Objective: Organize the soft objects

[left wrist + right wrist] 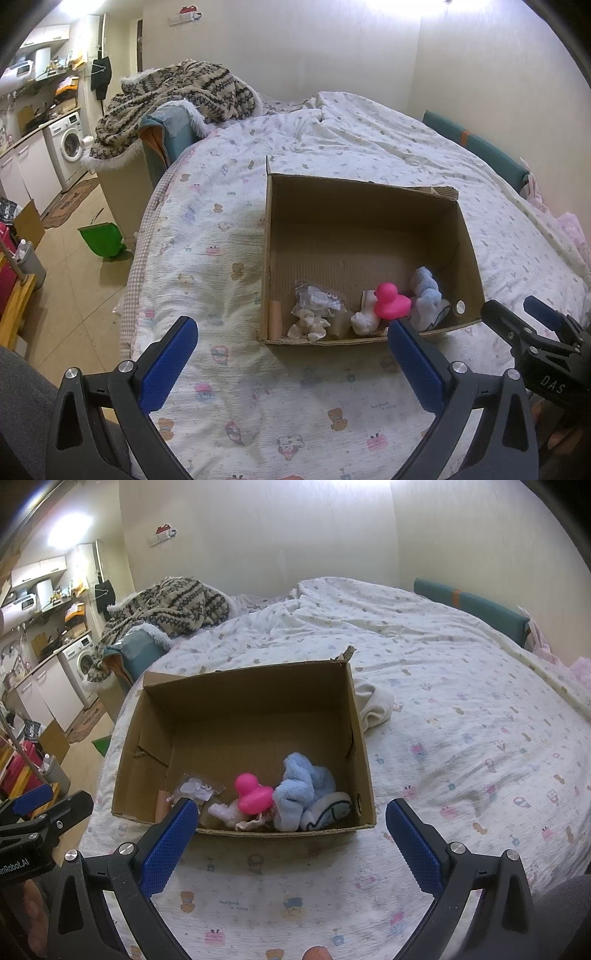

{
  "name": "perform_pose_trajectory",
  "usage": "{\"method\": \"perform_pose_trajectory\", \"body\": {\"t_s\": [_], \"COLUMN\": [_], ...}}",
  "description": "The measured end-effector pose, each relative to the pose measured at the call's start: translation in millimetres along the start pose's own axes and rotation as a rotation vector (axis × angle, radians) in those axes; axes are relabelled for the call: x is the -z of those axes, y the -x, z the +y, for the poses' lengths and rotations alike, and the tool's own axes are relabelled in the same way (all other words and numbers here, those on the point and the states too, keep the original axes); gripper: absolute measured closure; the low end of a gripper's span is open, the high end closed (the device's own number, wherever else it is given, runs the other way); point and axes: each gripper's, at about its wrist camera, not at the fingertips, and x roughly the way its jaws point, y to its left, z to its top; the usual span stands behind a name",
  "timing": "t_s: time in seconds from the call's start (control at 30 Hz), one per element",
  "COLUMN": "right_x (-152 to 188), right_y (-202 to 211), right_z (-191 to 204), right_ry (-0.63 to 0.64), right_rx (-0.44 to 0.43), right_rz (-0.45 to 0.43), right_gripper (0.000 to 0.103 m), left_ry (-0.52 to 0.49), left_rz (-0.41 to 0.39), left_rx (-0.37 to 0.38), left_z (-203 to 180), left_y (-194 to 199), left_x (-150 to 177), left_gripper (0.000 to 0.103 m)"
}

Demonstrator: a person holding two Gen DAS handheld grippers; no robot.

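we're over the bed now, both tools held low at the near edge of the cardboard box, which sits open-topped on the printed quilt in the middle of both frames. our left gripper has its blue fingers spread wide with nothing between them, and the right gripper is the same, fingers well apart and empty. that reads to us as a pause between picks: hands free, box in front.

the soft things are gathered along the near wall of the box, lower centre of each frame. the pink duck sits in the middle, the fluffy blue plush is pressed against its right side, a small white plush lies just left of it, and a clear bag of pale bits is further left. they crowd the near wall probably because that's the easy drop from where we stand; the back half of the box floor is bare.

now the views differ. the right wrist view shows a cream cloth lying on the quilt just outside the box's right wall, centre right of frame. the left wrist view can't see it, the box wall hides it. we'd judge that's the next candidate. the left view gives us the floor, a green dustpan at left.
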Motion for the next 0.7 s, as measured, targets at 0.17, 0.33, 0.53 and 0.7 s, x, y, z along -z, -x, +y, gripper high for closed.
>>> {"method": "perform_pose_trajectory", "body": {"t_s": [0.17,0.33,0.53,0.7], "right_x": [0.1,-0.6,-1.5,-1.8], "right_y": [0.4,0.6,1.1,1.0], "right_z": [-0.1,2.8,3.1,3.1], "right_ry": [-0.002,0.004,0.001,0.000], "right_rx": [-0.009,-0.003,-0.005,-0.004], "right_rz": [-0.001,0.008,0.010,0.007], "right_gripper": [0.000,0.000,0.000,0.000], "left_ry": [0.001,0.002,0.007,0.004], "left_rz": [-0.001,0.000,0.006,0.011], "left_rx": [0.000,0.000,-0.002,-0.002], "left_z": [0.2,0.8,2.5,1.0], "left_y": [-0.1,0.0,-1.1,-1.5], "left_x": [0.0,0.3,0.0,0.8], "left_gripper": [0.000,0.000,0.000,0.000]}}
